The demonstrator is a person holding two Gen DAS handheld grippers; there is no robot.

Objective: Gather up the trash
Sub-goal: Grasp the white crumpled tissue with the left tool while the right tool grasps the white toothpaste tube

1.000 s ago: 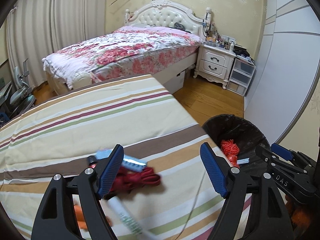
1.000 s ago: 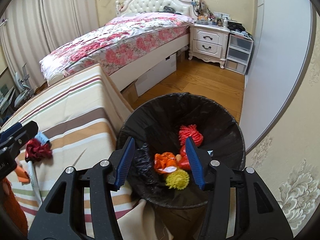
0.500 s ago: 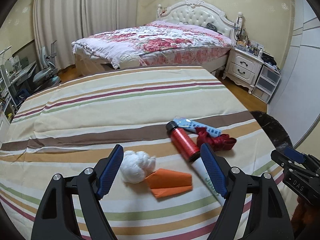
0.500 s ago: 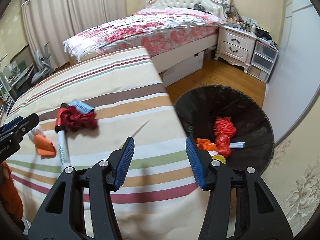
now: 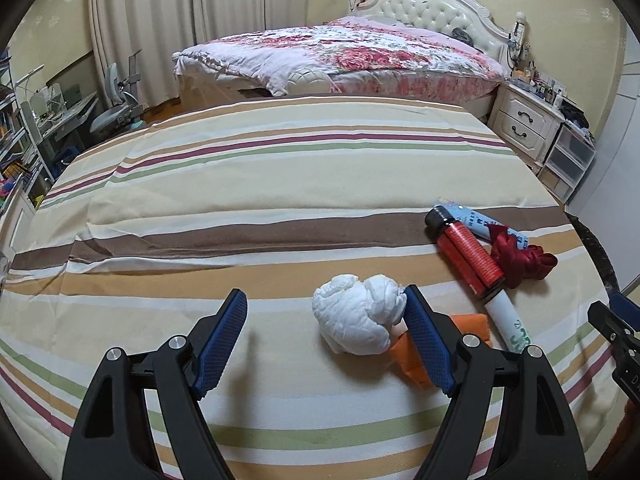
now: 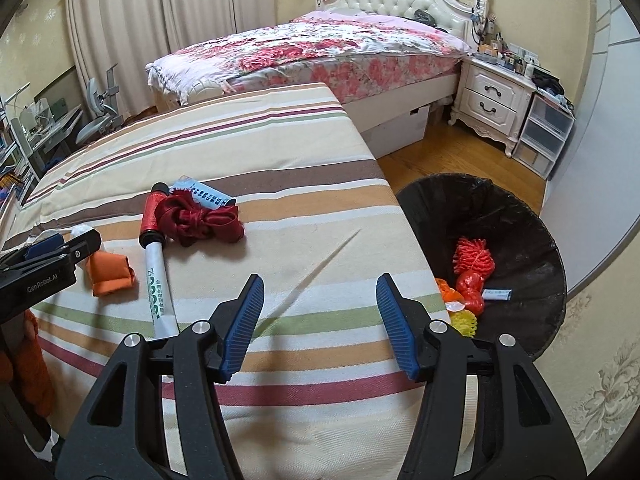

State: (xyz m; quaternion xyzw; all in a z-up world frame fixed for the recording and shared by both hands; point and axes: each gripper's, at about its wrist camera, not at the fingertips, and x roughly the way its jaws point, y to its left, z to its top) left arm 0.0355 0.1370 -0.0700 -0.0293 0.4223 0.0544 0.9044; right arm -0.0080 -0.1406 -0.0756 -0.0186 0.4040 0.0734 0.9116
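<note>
My left gripper (image 5: 323, 296) hangs open just over the striped cloth (image 5: 280, 184). A crumpled white tissue wad (image 5: 356, 316) lies between its fingers, close against the right one. A folded orange paper (image 5: 404, 356) sits partly behind that finger. Further right lie a red-and-white tube (image 5: 472, 258), a blue packet (image 5: 468, 216) and a dark red ribbon (image 5: 520, 258). My right gripper (image 6: 320, 280) is over the cloth's near right part, its jaws opening with nothing between them. The black-lined trash bin (image 6: 500, 208) stands to its right, holding red, orange and yellow scraps.
The striped cloth ends at an edge (image 6: 400, 208) beside the bin, with wooden floor (image 6: 448, 152) beyond. A floral bed (image 6: 320, 52), a white nightstand (image 6: 492, 96) and plastic drawers (image 6: 544, 132) stand further back. A desk chair (image 5: 116, 108) is at the far left.
Both grippers swung left, away from the bin. The left one now brackets the white wad. The right one moved from above the bin to over the cloth, and its jaws stand slightly wider.
</note>
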